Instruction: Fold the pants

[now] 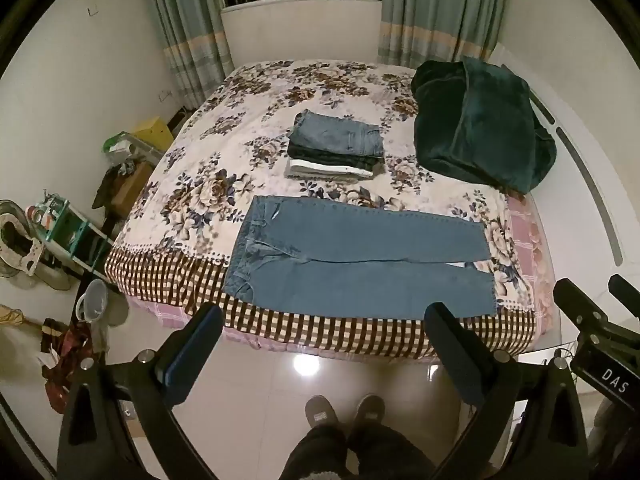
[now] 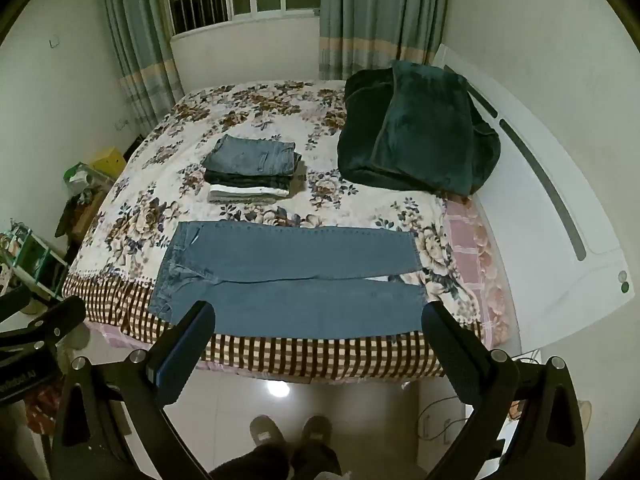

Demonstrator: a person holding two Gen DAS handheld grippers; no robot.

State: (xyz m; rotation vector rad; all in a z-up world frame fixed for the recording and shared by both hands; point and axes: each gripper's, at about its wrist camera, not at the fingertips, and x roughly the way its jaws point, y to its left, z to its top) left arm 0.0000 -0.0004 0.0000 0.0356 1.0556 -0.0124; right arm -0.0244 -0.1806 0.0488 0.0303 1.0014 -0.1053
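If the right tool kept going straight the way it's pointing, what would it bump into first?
Probably the blue jeans spread flat on the bed. The right tool is open, holds nothing, and points down at their near leg. Nothing seems to be in between, though depth is hard to judge.

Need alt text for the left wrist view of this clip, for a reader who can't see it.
A pair of blue jeans lies spread flat along the near edge of a floral-covered bed, waistband to the left, unfolded. The open left tool hangs above the floor before it, empty. Behind the jeans sit a stack of folded clothes and a dark green blanket.
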